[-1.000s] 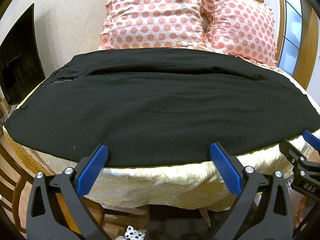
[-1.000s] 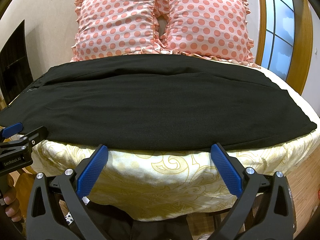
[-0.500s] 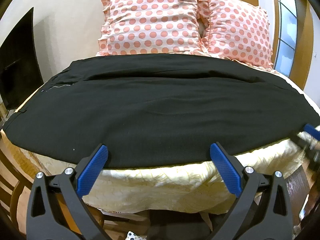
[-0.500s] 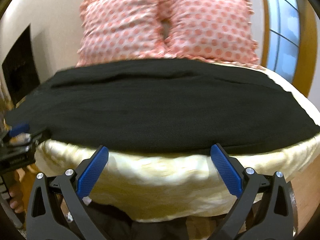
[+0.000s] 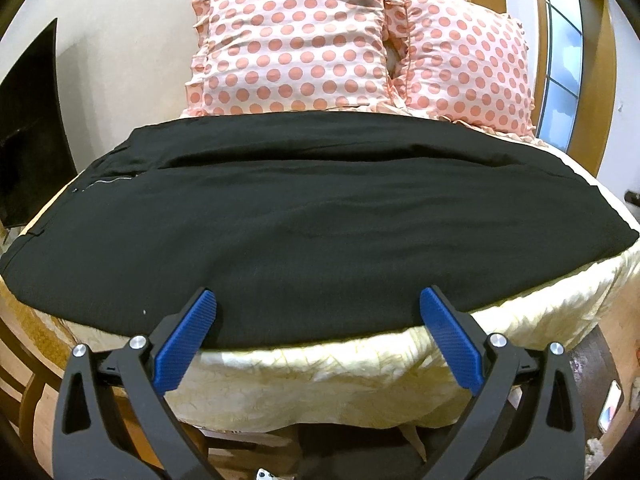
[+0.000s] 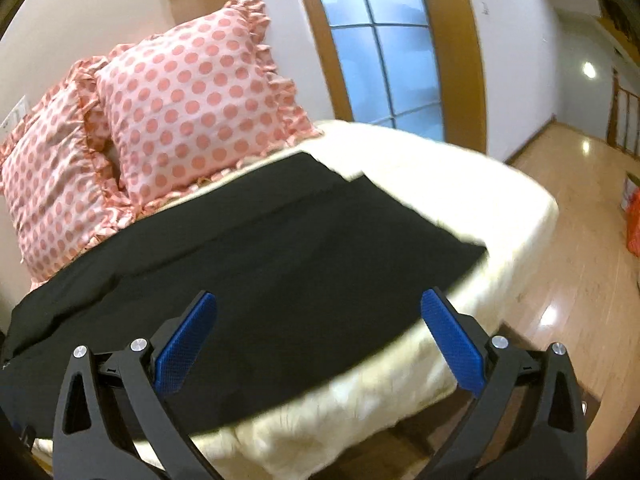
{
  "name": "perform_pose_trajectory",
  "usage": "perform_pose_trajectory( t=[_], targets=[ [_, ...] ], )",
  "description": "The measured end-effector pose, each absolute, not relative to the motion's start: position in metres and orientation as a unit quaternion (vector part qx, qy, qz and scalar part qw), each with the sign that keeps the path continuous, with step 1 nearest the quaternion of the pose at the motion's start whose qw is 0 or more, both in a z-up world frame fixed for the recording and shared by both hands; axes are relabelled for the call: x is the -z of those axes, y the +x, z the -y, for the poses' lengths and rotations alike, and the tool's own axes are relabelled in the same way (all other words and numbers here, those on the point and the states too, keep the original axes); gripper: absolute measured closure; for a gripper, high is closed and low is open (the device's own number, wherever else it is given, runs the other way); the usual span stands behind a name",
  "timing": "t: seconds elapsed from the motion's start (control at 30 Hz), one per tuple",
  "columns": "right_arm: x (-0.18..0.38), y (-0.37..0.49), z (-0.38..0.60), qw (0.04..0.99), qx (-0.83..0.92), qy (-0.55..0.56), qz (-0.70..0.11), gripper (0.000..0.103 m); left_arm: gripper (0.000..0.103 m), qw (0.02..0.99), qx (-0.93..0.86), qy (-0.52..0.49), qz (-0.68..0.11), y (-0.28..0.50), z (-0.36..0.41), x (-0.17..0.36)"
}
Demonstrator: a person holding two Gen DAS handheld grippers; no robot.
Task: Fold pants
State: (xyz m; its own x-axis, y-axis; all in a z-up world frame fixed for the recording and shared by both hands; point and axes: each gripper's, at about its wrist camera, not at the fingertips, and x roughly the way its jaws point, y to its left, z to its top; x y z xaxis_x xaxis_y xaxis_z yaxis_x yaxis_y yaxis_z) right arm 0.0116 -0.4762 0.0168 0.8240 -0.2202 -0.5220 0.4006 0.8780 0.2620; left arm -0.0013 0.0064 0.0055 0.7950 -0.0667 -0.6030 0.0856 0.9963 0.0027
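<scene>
Black pants (image 5: pixel 312 216) lie flat across a cream-covered bed, waistband with zipper at the left, leg hems at the right. My left gripper (image 5: pixel 318 320) is open and empty, just above the pants' near edge. My right gripper (image 6: pixel 318 320) is open and empty, over the pants (image 6: pixel 280 272) near their hem end (image 6: pixel 452 248), with the view turned toward the bed's right side.
Two pink polka-dot pillows (image 5: pixel 296 40) (image 6: pixel 192 108) stand at the head of the bed. The cream bedspread (image 5: pixel 360 372) hangs over the near edge. A dark screen (image 5: pixel 28 120) is at the left wall. A wood-framed window (image 6: pixel 380 48) and a wood floor (image 6: pixel 580 240) lie to the right.
My right gripper has swung right and moved forward over the pants' hem end. My left gripper has shifted slightly closer over the near edge. The right gripper has left the left wrist view.
</scene>
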Motion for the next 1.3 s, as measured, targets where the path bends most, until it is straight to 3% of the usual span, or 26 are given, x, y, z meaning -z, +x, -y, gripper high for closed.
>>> perform_pose_trajectory(
  t=[0.3, 0.63, 0.8, 1.03, 1.2, 1.3],
  targets=[
    [-0.059, 0.146, 0.49, 0.94, 0.084, 0.132, -0.302, 0.001, 0.002, 0.956, 0.017, 0.007, -0.293, 0.021, -0.018, -0.035],
    [-0.031, 0.306, 0.551, 0.894, 0.172, 0.127, -0.395, 0.012, 0.002, 0.952, -0.003, -0.018, -0.306, 0.068, -0.036, -0.055],
    [-0.01, 0.338, 0.585, 0.871, 0.165, 0.196, -0.419, 0.029, 0.002, 0.95, -0.005, -0.013, -0.312, 0.087, -0.035, -0.059],
    [0.002, 0.35, 0.579, 0.876, 0.137, 0.159, -0.434, 0.05, 0.002, 0.944, -0.002, -0.006, -0.331, 0.105, -0.027, -0.049],
    [0.005, 0.341, 0.582, 0.884, 0.121, 0.154, -0.424, 0.08, 0.002, 0.941, 0.005, -0.002, -0.337, 0.108, -0.019, -0.045],
    [0.001, 0.327, 0.576, 0.891, 0.101, 0.144, -0.418, 0.091, 0.002, 0.942, 0.007, 0.003, -0.336, 0.107, -0.016, -0.046]
  ],
)
